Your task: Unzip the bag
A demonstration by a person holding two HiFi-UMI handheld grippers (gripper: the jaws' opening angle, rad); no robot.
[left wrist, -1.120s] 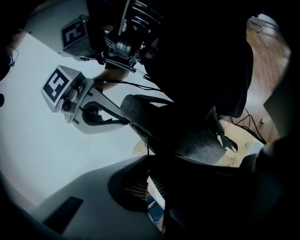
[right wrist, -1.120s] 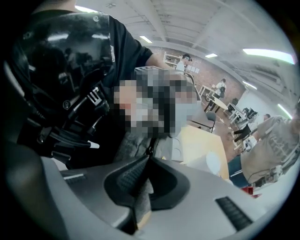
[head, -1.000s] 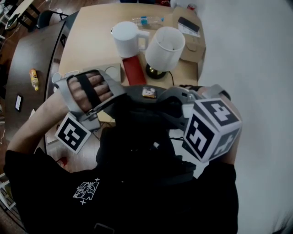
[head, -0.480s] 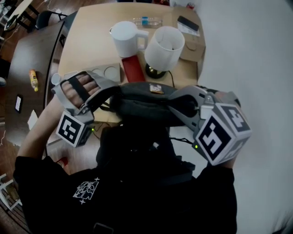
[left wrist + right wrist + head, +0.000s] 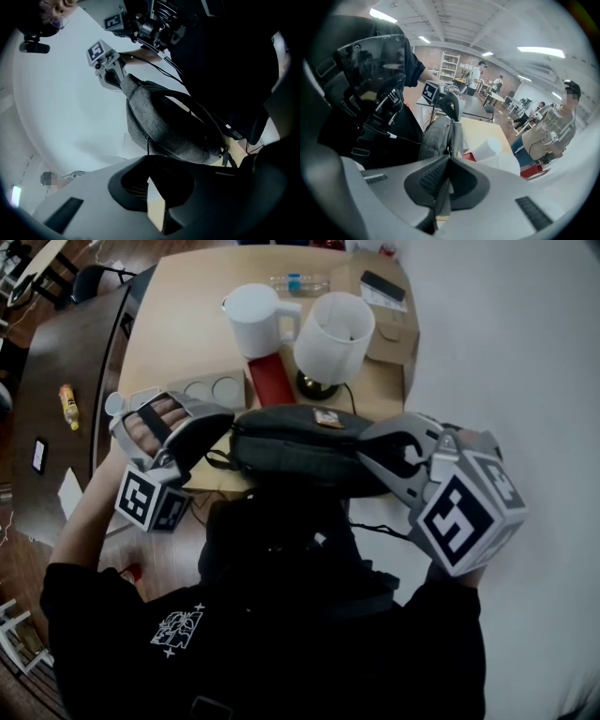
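A grey zip bag (image 5: 300,451) hangs in the air, stretched level between my two grippers in front of my chest. My left gripper (image 5: 228,427) is at its left end. In the left gripper view the bag (image 5: 164,126) runs away from the left gripper (image 5: 149,161), whose jaws are shut on a thin pull cord (image 5: 146,145) coming off the bag. My right gripper (image 5: 364,454) is shut on the bag's right end. In the right gripper view, grey fabric (image 5: 442,190) is pinched in the right gripper (image 5: 449,160), and the bag (image 5: 438,136) leads off to the left gripper (image 5: 451,105).
Beyond the bag, the wooden table (image 5: 178,324) carries a white pitcher (image 5: 253,320), a white lamp (image 5: 336,334), a red flat item (image 5: 274,381), a plastic bottle (image 5: 300,281) and a cardboard box (image 5: 394,329). A dark table (image 5: 56,362) stands at the left. People stand far off.
The hands have moved apart, the left one down and left, the right one to the right. The bag, bunched between them before, is now pulled out long and level.
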